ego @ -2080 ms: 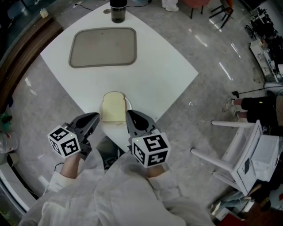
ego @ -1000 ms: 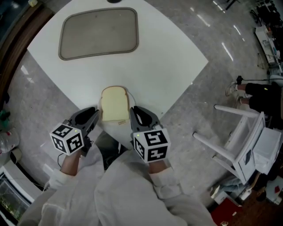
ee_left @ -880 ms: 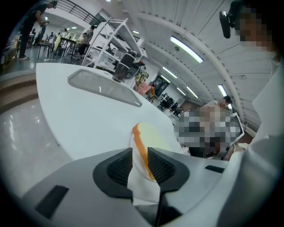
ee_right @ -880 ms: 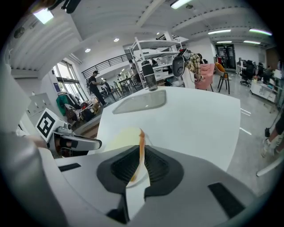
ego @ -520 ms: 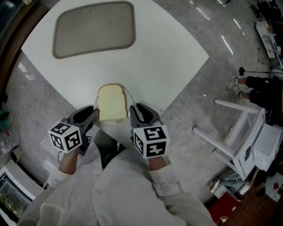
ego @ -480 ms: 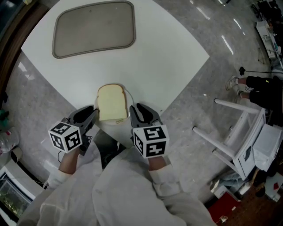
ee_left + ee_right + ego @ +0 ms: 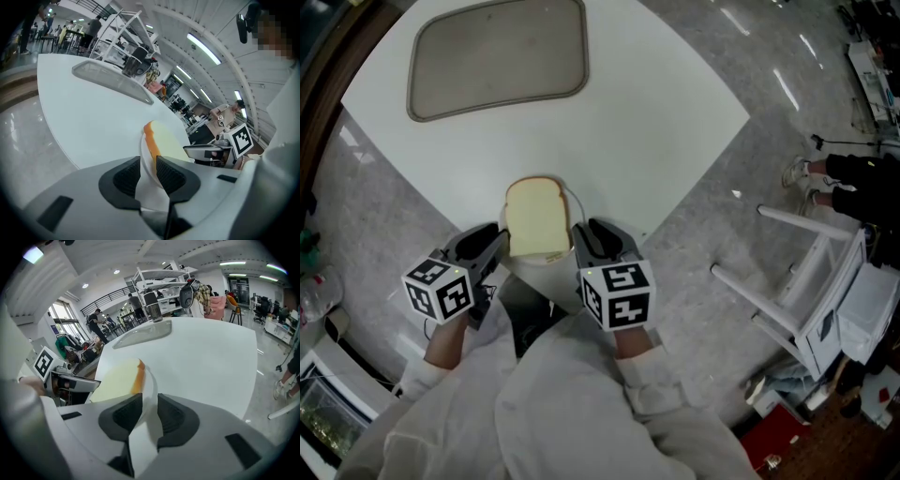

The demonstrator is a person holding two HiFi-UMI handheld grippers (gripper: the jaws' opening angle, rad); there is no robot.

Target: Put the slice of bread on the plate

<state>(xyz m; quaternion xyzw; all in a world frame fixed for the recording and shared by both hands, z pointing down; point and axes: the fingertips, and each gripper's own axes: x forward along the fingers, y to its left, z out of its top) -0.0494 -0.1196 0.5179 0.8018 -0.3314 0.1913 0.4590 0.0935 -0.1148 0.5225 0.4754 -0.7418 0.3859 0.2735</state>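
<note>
A pale slice of bread (image 7: pixel 536 217) lies flat on a small white plate (image 7: pixel 577 208) at the near corner of the white table (image 7: pixel 666 122). My left gripper (image 7: pixel 494 244) is shut on the plate's left rim, and my right gripper (image 7: pixel 587 234) is shut on its right rim. In the left gripper view the plate's edge (image 7: pixel 146 161) runs between the pads, with the bread (image 7: pixel 164 140) beyond. The right gripper view shows the same from the other side: the rim (image 7: pixel 150 397) is clamped, and the bread (image 7: pixel 117 380) lies to its left.
A grey-brown tray (image 7: pixel 497 56) lies at the far side of the table. A white chair (image 7: pixel 811 300) stands on the floor to the right. A person's legs and shoes (image 7: pixel 853 178) are at the far right edge.
The head view has drifted, so the dark cup at the table's far edge has left the picture. Both grippers have kept hold of the plate with the bread on it.
</note>
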